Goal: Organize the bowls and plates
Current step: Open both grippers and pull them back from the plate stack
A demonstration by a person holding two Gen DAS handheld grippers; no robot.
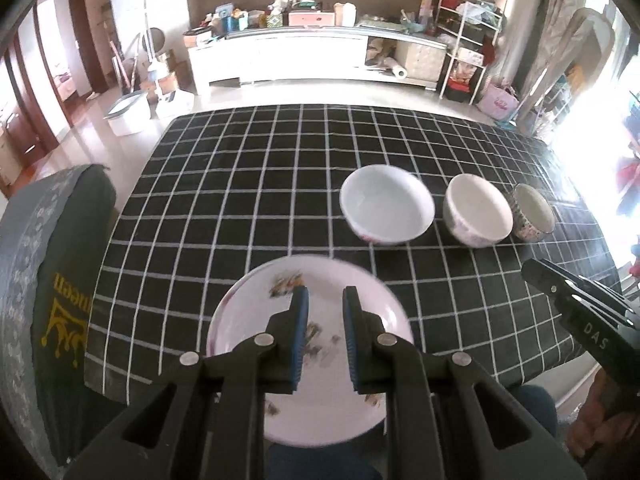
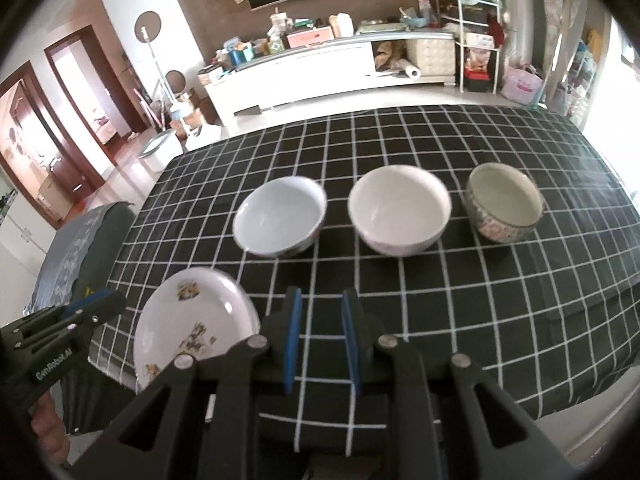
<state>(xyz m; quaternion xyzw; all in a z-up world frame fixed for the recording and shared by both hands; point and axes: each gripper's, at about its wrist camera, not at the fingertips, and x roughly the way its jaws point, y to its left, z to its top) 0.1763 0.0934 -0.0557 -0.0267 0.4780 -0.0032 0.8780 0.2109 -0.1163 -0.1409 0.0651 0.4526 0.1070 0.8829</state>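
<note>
With both sets of fingers gaping empty, the left gripper is hovering over the floral plate overhanging the table edge, risking tipping it off.

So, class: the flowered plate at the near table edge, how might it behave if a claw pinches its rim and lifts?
The plate looks glazed and glossy, so it is probably stiff but slippery between the pads. It seems to overhang the edge of the checked tablecloth, so a push could tip it off. Being likely ceramic, it would probably break if dropped.
</note>
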